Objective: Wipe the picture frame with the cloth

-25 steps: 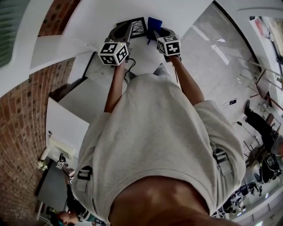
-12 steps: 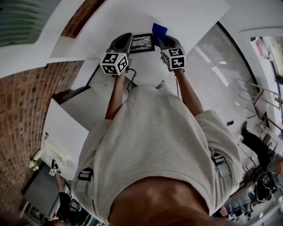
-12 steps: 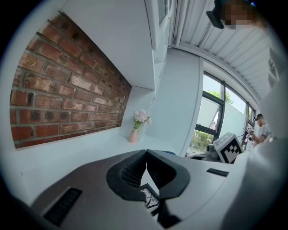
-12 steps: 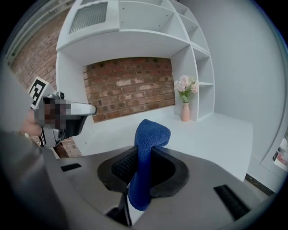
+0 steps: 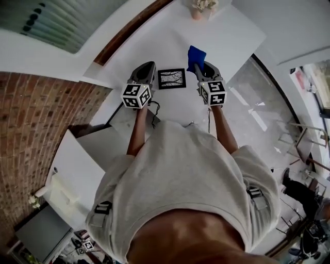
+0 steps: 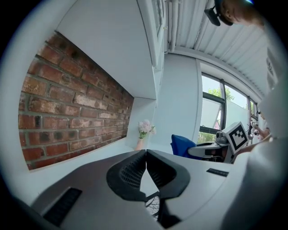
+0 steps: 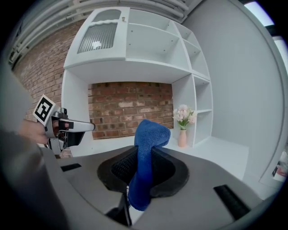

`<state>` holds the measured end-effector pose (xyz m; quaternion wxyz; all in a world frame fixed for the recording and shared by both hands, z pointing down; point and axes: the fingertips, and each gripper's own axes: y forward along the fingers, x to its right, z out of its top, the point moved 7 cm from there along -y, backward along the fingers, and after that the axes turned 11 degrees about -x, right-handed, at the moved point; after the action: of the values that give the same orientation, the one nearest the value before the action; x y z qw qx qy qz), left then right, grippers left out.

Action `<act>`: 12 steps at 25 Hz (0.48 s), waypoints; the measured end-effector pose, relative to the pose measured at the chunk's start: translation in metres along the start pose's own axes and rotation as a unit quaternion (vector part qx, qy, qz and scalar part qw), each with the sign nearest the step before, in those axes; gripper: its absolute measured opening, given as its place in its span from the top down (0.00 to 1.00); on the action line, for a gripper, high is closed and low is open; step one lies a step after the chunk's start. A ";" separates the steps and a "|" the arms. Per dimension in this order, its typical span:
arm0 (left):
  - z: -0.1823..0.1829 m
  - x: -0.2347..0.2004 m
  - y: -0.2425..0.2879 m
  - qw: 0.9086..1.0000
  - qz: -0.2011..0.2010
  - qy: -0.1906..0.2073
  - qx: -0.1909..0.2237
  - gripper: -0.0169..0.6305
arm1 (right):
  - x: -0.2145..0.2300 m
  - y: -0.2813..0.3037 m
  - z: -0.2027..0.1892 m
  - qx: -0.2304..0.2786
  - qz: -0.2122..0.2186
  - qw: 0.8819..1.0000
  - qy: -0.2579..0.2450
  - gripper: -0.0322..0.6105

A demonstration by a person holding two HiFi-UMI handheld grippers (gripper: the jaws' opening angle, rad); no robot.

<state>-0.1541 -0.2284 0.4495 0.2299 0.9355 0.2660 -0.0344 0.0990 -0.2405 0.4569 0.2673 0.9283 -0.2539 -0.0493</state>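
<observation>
A small black picture frame point(image 5: 171, 78) with a branch drawing lies flat on the white table point(image 5: 154, 41), between my two grippers. My left gripper point(image 5: 147, 67) hovers just left of it, its jaws shut on nothing. In the left gripper view a corner of the frame point(image 6: 153, 205) shows under the shut left gripper point(image 6: 145, 158). My right gripper point(image 5: 201, 65), just right of the frame, is shut on a blue cloth point(image 5: 195, 54). The cloth point(image 7: 146, 148) stands up between the jaws of the right gripper point(image 7: 144, 156) and hangs below them.
A vase of pale flowers point(image 5: 201, 6) stands at the far end of the table, also the vase point(image 7: 182, 130) by white shelves point(image 7: 198, 103). A brick wall point(image 5: 41, 118) runs along the left. The table edge drops to a glossy floor point(image 5: 258, 113) on the right.
The head view has swung so that more of the table and the vase show. Both grippers sit lower in view, still flanking the frame. The cloth stays in the right gripper.
</observation>
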 end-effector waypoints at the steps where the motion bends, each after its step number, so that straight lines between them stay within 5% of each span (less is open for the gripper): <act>1: 0.002 -0.001 -0.002 1.000 0.002 0.000 0.003 0.95 | 0.002 -0.004 0.002 0.005 -0.003 1.000 0.000 0.83; 12: 0.029 -0.006 -0.019 0.999 0.023 0.007 0.040 0.95 | 0.019 -0.034 0.028 0.053 -0.027 0.998 0.002 0.83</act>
<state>-0.1674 -0.2303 0.4175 0.1909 0.9501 0.2446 -0.0328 0.1239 -0.2382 0.4163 0.2171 0.9477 -0.2302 -0.0414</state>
